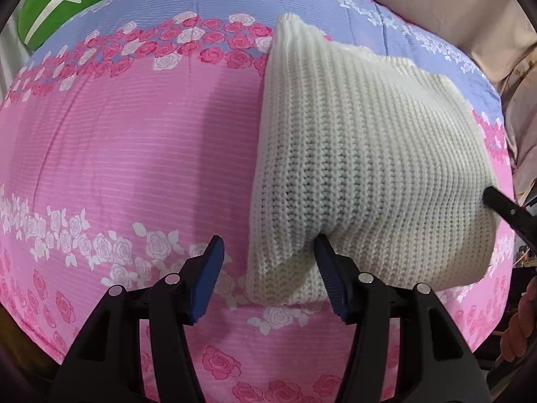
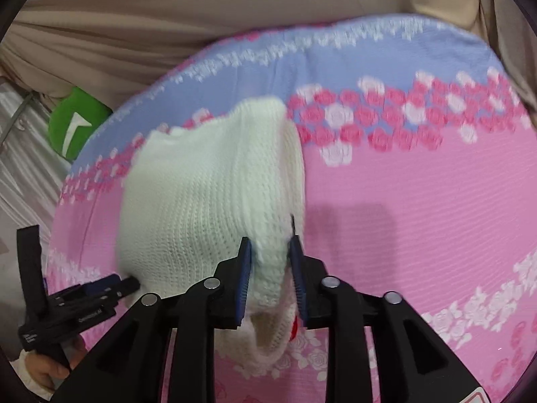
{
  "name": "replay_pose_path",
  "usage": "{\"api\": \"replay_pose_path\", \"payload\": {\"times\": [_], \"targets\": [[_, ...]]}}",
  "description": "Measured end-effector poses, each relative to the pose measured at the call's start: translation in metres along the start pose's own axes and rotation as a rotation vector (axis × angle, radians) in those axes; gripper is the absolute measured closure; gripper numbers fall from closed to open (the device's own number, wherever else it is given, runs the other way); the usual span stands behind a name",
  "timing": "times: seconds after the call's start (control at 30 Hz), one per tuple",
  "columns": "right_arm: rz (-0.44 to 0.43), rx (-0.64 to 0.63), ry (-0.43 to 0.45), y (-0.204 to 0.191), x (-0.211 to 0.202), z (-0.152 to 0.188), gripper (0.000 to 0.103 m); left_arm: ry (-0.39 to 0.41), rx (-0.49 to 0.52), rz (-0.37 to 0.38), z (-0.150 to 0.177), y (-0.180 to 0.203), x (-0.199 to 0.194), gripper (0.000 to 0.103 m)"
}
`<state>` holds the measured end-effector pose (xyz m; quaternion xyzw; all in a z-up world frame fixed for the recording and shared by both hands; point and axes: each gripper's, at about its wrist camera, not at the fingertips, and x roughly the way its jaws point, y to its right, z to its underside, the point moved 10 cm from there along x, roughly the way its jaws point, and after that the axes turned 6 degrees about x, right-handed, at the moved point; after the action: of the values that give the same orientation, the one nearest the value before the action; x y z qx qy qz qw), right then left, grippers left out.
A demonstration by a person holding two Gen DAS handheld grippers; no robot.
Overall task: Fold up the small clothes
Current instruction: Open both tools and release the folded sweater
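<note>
**Left gripper** (image 1: 268,245): it points steeply down at the bed. The jaws stand about half apart and grasp nothing. Its right-hand pad (image 1: 327,268) presses into the near edge of the cream knit garment (image 1: 362,154), while the other pad hangs over bare bedspread just beside that edge.

**Right gripper** (image 2: 270,245): a thick fold of the same garment's near corner fills the gap between its jaws, and a red label (image 2: 295,327) shows just below. The knit appears to touch both pads. The view is blurred, so whether they pinch it or only bracket it cannot be told.

**Garment**: it lies on the floral bedspread (image 1: 134,168), ahead of the left gripper and to its right, between the two tools. It is already doubled into a thick wedge. The long axis runs away from both grippers, from the broad near hem to a narrow far end. The left gripper meets the near edge toward its left corner. The right gripper is at the near right corner, where the cloth stands up off the bed.

**Reading**: the coming fold probably turns on that axis, carrying the near end toward the far end or one long side over the other. The right hand is the nearer, already in the cloth, and the left looks placed to pin the hem.

**Beyond**: a green cushion (image 1: 63,6) and beige drapery (image 2: 201,16) lie past the far side of the bed.
</note>
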<state>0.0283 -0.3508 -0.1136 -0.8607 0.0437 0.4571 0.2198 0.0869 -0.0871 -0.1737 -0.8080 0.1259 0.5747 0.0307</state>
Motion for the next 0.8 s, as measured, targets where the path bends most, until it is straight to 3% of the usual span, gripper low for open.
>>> {"api": "replay_pose_path", "payload": {"times": [0.17, 0.33, 0.4, 0.43, 0.63, 0.7, 0.8], "targets": [[-0.017, -0.020, 0.041, -0.015, 0.002, -0.036, 0.068, 0.089, 0.013, 0.009, -0.021, 0.005, -0.029, 0.049], [0.042, -0.035, -0.028, -0.019, 0.052, -0.041, 0.067, 0.125, 0.046, -0.021, -0.045, 0.011, -0.032, 0.049], [0.045, -0.048, -0.058, -0.020, 0.065, -0.040, 0.075, 0.133, 0.057, -0.034, -0.053, 0.015, -0.029, 0.049], [0.025, -0.054, -0.060, -0.024, 0.067, -0.041, 0.089, 0.134, 0.062, -0.039, -0.055, 0.013, -0.028, 0.049], [-0.077, -0.083, 0.154, -0.050, 0.010, -0.073, 0.091, 0.126, 0.063, -0.048, -0.063, 0.014, -0.020, 0.049], [-0.037, -0.068, 0.106, -0.039, 0.029, -0.068, 0.090, 0.123, 0.066, -0.052, -0.064, 0.015, -0.018, 0.049], [0.083, -0.041, -0.040, -0.008, 0.083, -0.045, 0.089, 0.111, 0.074, -0.064, -0.064, 0.015, -0.012, 0.049]]}}
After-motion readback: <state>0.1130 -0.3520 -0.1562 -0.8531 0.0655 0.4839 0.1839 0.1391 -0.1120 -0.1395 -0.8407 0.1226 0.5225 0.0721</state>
